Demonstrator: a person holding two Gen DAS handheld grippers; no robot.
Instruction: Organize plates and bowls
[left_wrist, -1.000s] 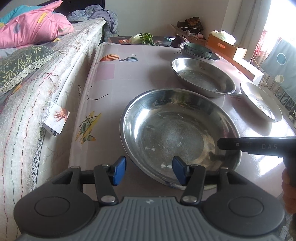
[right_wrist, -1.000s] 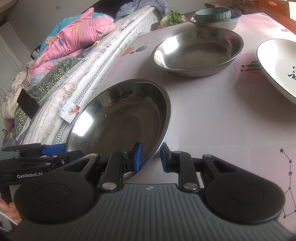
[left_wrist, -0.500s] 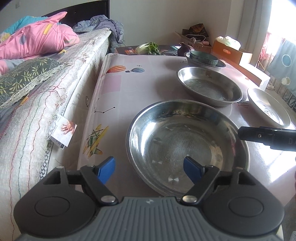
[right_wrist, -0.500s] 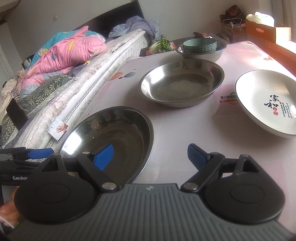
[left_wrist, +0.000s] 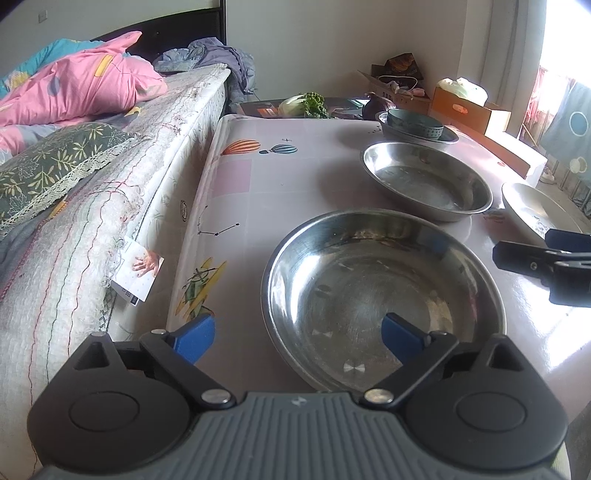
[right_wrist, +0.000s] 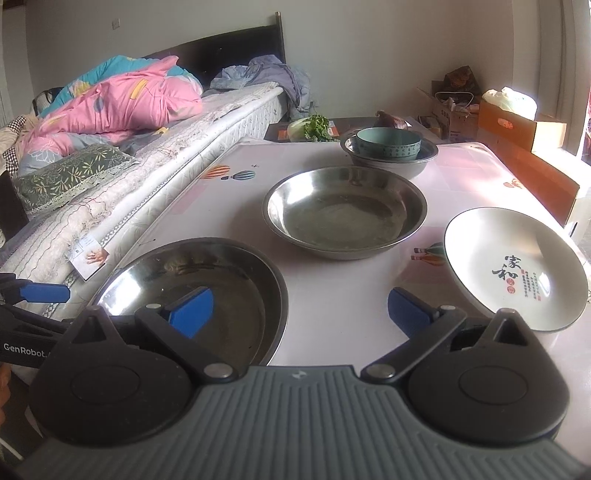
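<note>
Two tools (left_wrist: 297, 336) (right_wrist: 300, 310) opening, nothing gripped, over shiny shallow steel bowl (left_wrist: 369, 273) with rolled rim

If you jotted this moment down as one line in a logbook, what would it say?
left gripper: opening, nothing held | right gripper: opening, nothing held | near steel pan: on table, released | white plate: untouched

Lived-in home bedroom: bed (right_wrist: 229, 107) with pink quilt (right_wrist: 122, 99) beside table (right_wrist: 332, 288) of dishes; cardboard boxes (right_wrist: 517, 125) along wall.
</note>
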